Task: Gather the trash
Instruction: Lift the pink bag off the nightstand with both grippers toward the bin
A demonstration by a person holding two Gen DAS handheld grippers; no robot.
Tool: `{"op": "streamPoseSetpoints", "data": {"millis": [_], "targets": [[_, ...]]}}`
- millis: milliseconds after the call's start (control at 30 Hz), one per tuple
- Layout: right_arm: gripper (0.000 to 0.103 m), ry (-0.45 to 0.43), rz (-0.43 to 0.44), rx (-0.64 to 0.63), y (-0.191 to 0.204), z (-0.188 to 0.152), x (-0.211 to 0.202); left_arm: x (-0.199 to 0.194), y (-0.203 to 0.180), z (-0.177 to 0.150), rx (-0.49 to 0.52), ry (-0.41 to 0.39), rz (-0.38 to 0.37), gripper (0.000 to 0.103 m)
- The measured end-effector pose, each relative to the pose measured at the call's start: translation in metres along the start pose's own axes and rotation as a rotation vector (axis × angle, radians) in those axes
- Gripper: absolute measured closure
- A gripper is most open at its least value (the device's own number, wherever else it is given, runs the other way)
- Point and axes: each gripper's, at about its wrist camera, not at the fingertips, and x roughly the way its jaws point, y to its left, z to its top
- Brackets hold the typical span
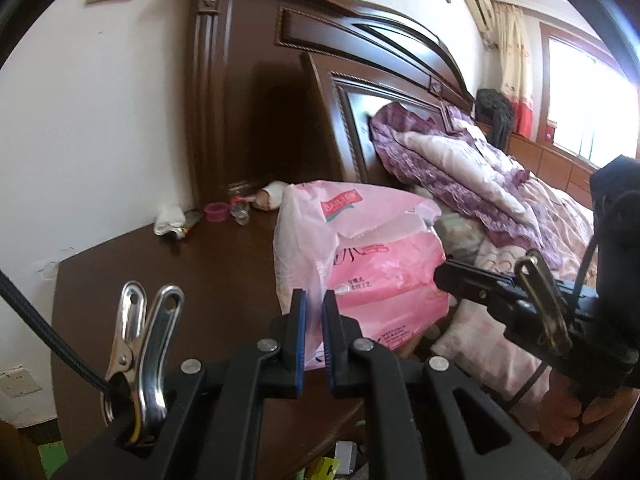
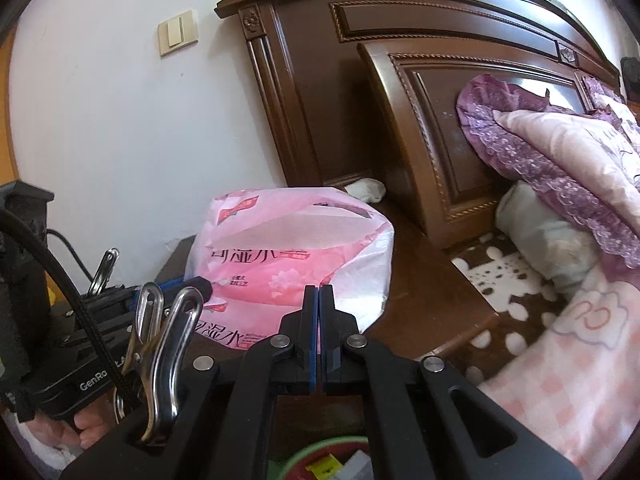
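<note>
Pink bag (image 1: 360,248) | left claw (image 1: 314,300) pinching it | right claw (image 2: 319,294) clamped on its film

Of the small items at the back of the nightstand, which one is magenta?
The small round magenta plastic cup. The crumpled white tissue to its left is white, and the small clear glass jar to its right is see-through.

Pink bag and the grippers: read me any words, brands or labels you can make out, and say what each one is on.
"GenRo", rest hidden by a cable: on the left gripper body.
"湿水", large characters: on the pink bag.
Red label on the bag's upper corner: too blurred to read.
Small print on the bag: too small.
</note>
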Motion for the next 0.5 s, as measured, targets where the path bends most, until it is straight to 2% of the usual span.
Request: {"op": "streamPoseSetpoints", "data": {"millis": [267, 500], "targets": [[0.102, 0.038, -0.045, -0.028, -0.008, -0.020, -0.009, 0.010, -0.025, -0.020, 0.071, 0.038, -0.018, 0.095], [0.102, 0.051, -0.062, -0.041, -0.016, -0.037, -0.018, 0.013, -0.036, -0.032, 0.074, 0.079, -0.060, 0.095]]}}
